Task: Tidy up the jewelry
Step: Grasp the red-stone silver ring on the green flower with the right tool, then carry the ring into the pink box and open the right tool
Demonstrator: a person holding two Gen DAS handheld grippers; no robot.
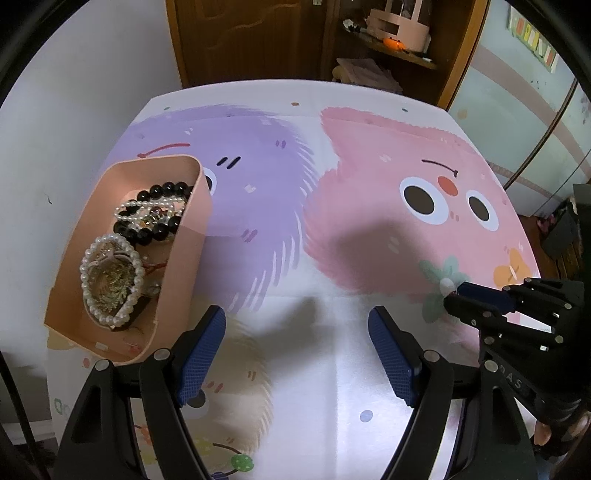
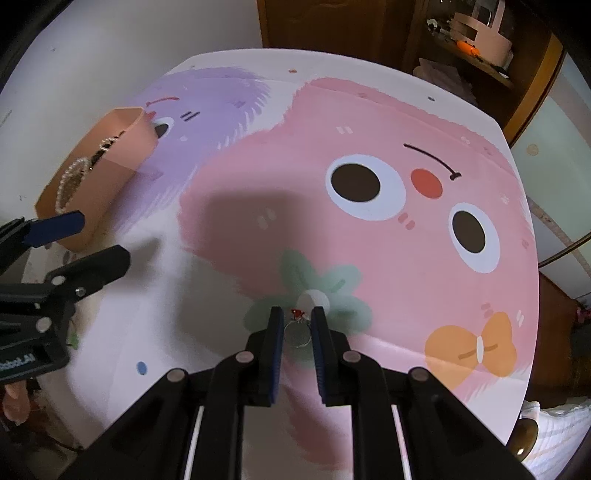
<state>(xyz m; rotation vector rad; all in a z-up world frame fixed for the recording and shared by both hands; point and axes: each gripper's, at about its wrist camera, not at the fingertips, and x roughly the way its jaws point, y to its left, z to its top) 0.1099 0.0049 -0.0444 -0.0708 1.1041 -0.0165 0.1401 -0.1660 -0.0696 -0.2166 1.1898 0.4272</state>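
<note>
A thin silver ring point(image 2: 295, 334) with a small red stone lies on the green flower print of the table mat point(image 2: 369, 258). My right gripper point(image 2: 297, 314) points steeply down at it, its blue pads pressed against the ring's two sides. In the left wrist view the right gripper point(image 1: 458, 291) shows at the right edge. My left gripper point(image 1: 297, 317) hangs open and holds nothing, just right of a pink open box point(image 1: 184, 266). The box holds a pearl bracelet point(image 1: 110, 280), a black bead bracelet point(image 1: 166, 190) and other pieces.
The mat with purple and pink cartoon faces covers the whole table point(image 1: 332, 110). A white wall runs along the left side. Behind the far edge stands a wooden cabinet point(image 1: 240, 37) with a shelf of clutter point(image 1: 399, 33). The pink box point(image 2: 122, 155) sits at the table's left.
</note>
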